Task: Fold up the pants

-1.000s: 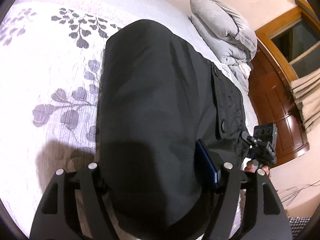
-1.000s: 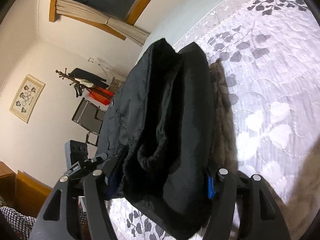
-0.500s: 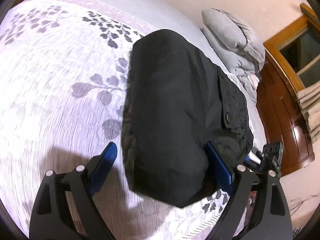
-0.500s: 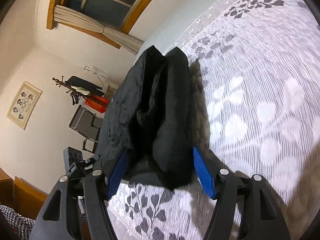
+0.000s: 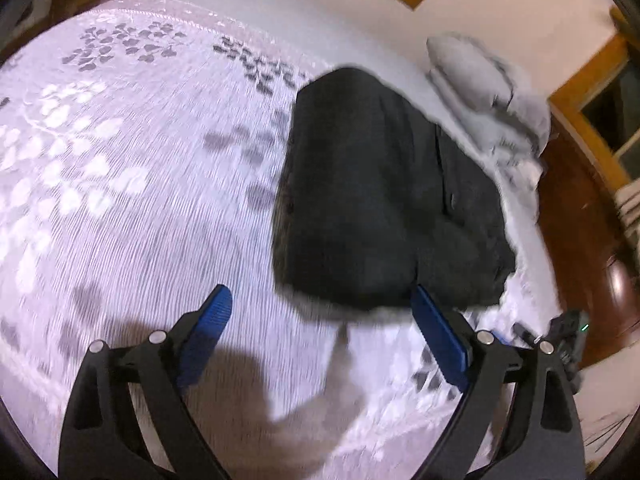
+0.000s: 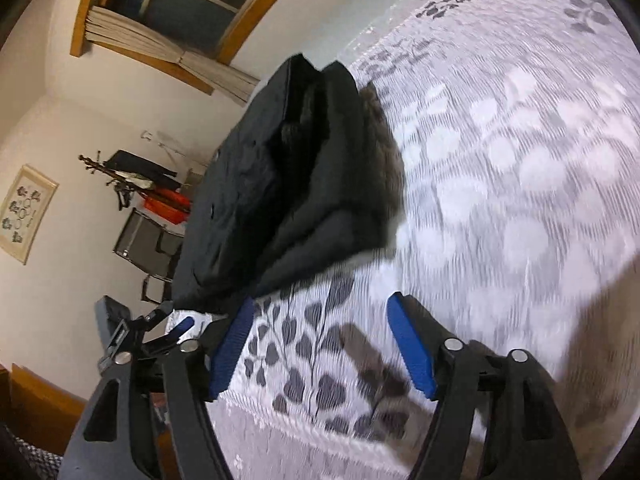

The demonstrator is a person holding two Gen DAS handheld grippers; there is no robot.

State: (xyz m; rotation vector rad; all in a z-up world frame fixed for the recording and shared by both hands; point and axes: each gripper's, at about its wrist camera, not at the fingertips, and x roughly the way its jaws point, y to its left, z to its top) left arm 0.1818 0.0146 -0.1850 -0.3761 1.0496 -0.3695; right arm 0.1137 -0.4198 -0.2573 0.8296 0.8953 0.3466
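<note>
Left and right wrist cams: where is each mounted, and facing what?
Left wrist: on the left gripper, faces the folded black pants on the bed; own open fingers show.
Right wrist: on the right gripper, faces the same pants end-on; own open fingers show.
Shared: pants, bed, and each sees the other gripper.

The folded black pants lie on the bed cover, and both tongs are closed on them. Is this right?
Not quite. The folded black pants do lie on the bed cover, but both tongs are open and clear of them: the left tongs in the left wrist view, the right tongs in the right wrist view.
</note>
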